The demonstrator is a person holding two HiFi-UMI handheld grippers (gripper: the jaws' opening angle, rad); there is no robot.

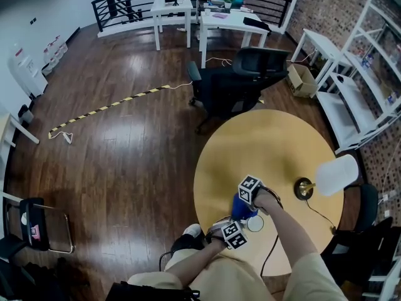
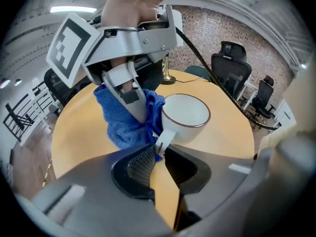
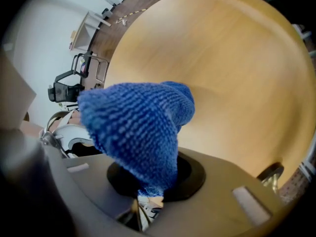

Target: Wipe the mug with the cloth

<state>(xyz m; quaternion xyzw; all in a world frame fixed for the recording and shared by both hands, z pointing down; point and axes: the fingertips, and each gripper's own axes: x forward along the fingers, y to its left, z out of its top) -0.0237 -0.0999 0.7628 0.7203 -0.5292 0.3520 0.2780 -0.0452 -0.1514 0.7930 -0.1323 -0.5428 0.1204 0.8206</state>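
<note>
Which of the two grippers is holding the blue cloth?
The right gripper: its jaws are clamped on the blue cloth. The left gripper instead pinches the white mug by its handle.

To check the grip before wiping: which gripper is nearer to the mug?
Left. The left gripper is shut on the handle of the mug. The right gripper, shut on the cloth, stands just beside the mug's outer wall, not on it.
</note>
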